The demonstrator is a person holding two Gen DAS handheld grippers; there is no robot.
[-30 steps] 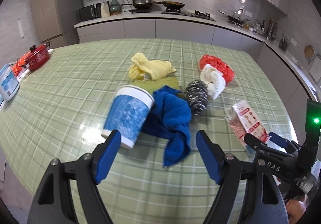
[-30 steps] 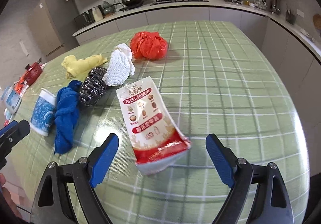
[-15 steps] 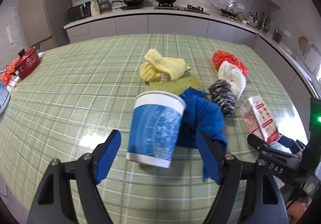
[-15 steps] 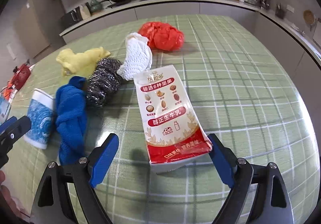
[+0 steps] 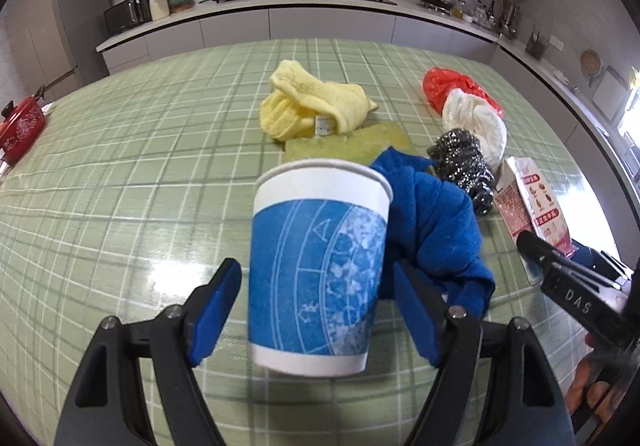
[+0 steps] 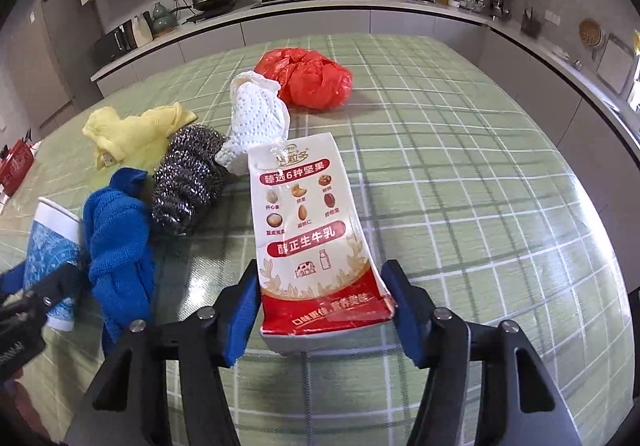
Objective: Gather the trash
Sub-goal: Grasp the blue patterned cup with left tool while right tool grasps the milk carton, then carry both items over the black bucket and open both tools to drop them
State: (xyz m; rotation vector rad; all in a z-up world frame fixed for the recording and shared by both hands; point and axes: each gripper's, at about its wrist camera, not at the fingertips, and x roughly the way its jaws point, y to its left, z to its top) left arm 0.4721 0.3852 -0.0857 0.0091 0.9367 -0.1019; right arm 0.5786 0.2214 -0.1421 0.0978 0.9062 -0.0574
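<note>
Blue-patterned paper cup point(image 5: 320, 270), lying on the green checked tabletop point(image 5: 120, 174), sits untouched between the closing left hand-held gripper point(image 5: 316, 310) pads, while the right hand-held gripper point(image 6: 320, 310) is closing on the red-and-white milk carton point(image 6: 312, 230); overpressure may crush either, or a shallow bite slip.

Blue paper cup point(image 5: 316, 270) upright, maybe lifted; crumpled red/white milk carton point(image 6: 312, 242) on table.

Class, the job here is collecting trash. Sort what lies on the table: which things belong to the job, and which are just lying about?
Belongs to the job:
paper cup, between the closing left gripper
milk carton, between the closing right gripper

Lying about:
blue cloth
yellow cloth
steel scourer
green sponge
</note>
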